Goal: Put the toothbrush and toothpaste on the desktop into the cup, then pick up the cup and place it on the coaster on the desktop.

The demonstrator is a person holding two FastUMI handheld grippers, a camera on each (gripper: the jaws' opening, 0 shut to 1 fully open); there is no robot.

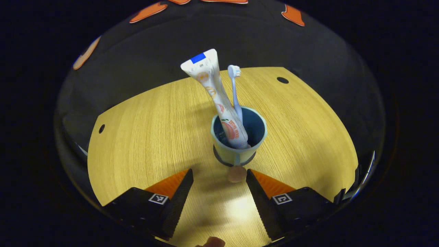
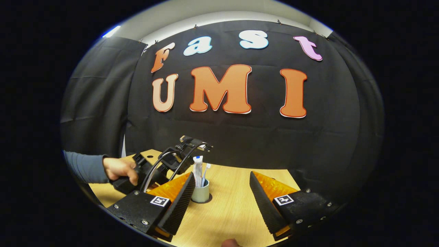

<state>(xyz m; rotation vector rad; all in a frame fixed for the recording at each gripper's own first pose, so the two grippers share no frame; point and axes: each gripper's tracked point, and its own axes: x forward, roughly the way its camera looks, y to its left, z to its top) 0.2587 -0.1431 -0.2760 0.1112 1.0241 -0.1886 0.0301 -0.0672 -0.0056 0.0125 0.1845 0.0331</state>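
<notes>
While both tools gape, cup (image 1: pixel 239 137) on coaster (image 1: pixel 219 158), toothpaste (image 1: pixel 216 96) inside

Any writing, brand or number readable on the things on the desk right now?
Toothpaste tube: printed markings and fruit pictures, too blurred to read.
Cup: no text visible.
Toothbrush: no text visible.
Square black-and-white code tags on the left gripper: patterns, not words.

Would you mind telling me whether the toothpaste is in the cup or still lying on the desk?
In the cup. The toothpaste stands tilted inside the cup, cap end down, beside the toothbrush.
</notes>
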